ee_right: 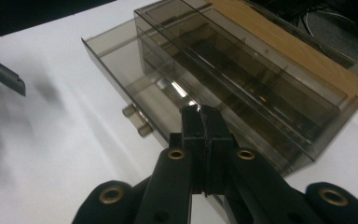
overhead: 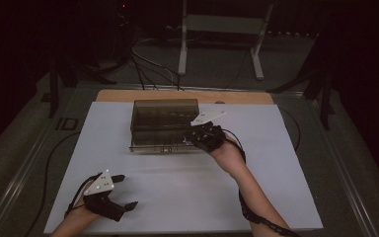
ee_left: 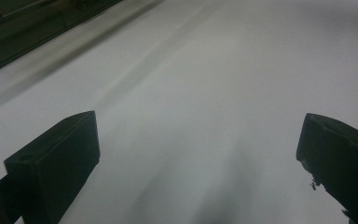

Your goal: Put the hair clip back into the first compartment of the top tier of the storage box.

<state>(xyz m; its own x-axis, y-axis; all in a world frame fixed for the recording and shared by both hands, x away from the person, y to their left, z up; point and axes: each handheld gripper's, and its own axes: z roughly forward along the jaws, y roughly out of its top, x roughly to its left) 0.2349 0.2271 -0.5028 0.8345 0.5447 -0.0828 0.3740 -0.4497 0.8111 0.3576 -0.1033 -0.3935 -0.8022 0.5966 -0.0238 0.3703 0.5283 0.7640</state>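
Smoked, see-through plastic drawer box (overhead: 164, 118) sits on the white worktop (overhead: 187, 192), toward the far side and about centred left to right, just in front of a bare wooden strip (overhead: 128, 96) along the far edge. Its lowest drawer (overhead: 158, 147) is slid partway out toward the person; in the right gripper view the same drawer (ee_right: 121, 60) projects from the box body with a small double-post knob (ee_right: 136, 120) on its front wall. Right gripper (overhead: 201, 135) is at the box's near right corner, hand behind it, forearm coming in from the lower right with a cable along the wrist. In the right gripper view its jaws are pressed flat together at the tips (ee_right: 203, 122), right up against the front wall of the drawer near its right end; cannot tell whether any lip of the wall is pinched between them, no gap visible. Left gripper (overhead: 126, 191) rests low over the near left part of the worktop, well apart from the box. Its jaws are spread wide, nothing between them; the left gripper view shows bare white surface between the two black pads (ee_left: 56, 158), with a corner of the box (ee_left: 23, 28) at upper left. Floor beyond the worktop carries cables and a white frame stand (overhead: 222, 29).
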